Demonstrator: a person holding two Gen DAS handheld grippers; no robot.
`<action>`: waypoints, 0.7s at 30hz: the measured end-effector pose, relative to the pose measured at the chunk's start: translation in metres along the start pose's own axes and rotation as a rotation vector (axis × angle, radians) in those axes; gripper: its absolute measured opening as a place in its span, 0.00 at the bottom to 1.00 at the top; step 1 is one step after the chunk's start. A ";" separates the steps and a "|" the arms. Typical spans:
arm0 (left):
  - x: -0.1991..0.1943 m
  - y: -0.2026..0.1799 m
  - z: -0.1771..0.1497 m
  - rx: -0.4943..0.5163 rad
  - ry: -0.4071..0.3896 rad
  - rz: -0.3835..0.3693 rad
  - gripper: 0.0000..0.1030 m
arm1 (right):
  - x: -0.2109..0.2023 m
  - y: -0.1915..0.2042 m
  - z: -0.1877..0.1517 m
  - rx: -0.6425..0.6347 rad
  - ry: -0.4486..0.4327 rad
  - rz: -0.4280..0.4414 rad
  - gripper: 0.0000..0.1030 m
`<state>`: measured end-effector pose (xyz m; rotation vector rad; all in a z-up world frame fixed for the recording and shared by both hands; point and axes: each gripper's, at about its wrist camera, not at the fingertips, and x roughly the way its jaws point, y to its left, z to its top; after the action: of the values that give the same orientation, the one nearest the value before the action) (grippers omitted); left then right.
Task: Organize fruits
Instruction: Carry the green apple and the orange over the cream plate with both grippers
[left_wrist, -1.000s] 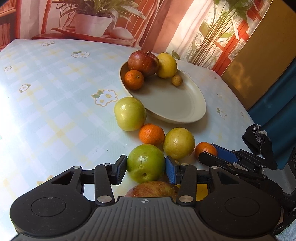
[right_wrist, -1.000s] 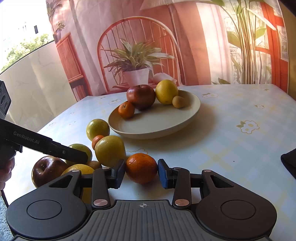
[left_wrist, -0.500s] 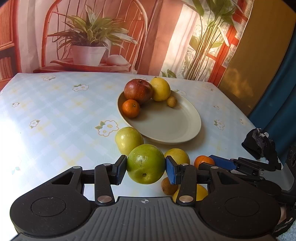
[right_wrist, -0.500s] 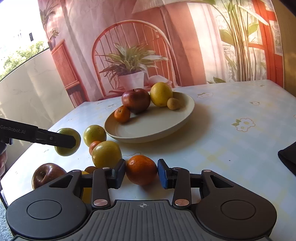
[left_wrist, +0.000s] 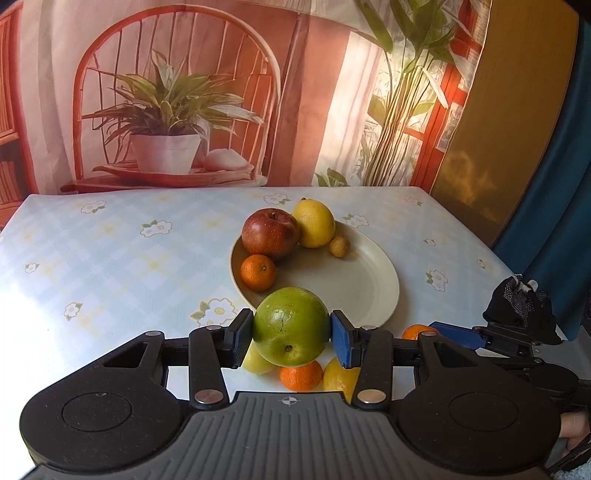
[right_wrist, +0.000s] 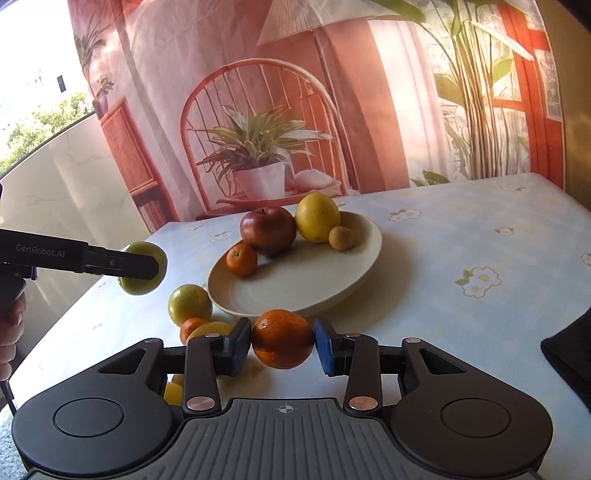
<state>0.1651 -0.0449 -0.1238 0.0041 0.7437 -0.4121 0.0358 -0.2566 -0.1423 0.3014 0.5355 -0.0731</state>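
Clearly both carry at once: left gripper (left_wrist: 291, 338) pinches green apple (left_wrist: 290, 325), right gripper (right_wrist: 282, 345) clamps orange (right_wrist: 282, 344), 2 fruits raised toward plate (left_wrist: 384, 295).

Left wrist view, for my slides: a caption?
Left gripper holds a green apple before the plate of fruit.

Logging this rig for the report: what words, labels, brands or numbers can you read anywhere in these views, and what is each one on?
"GenRobot.AI": printed in grey on the black side of the left hand-held gripper, seen in the right wrist view, where it holds a green apple.
No other text: the fruits, the plate and the flowered tablecloth carry no readable label.
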 end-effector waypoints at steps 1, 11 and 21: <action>0.002 0.000 0.003 0.003 -0.001 0.000 0.46 | 0.001 -0.001 0.005 -0.006 -0.003 0.001 0.34; 0.061 -0.004 0.028 -0.004 0.083 -0.023 0.46 | 0.054 -0.019 0.067 -0.114 0.020 -0.059 0.34; 0.099 -0.009 0.024 0.094 0.163 0.009 0.46 | 0.114 -0.037 0.070 -0.138 0.085 -0.100 0.34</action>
<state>0.2428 -0.0924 -0.1700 0.1303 0.8841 -0.4411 0.1627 -0.3121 -0.1540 0.1432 0.6367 -0.1197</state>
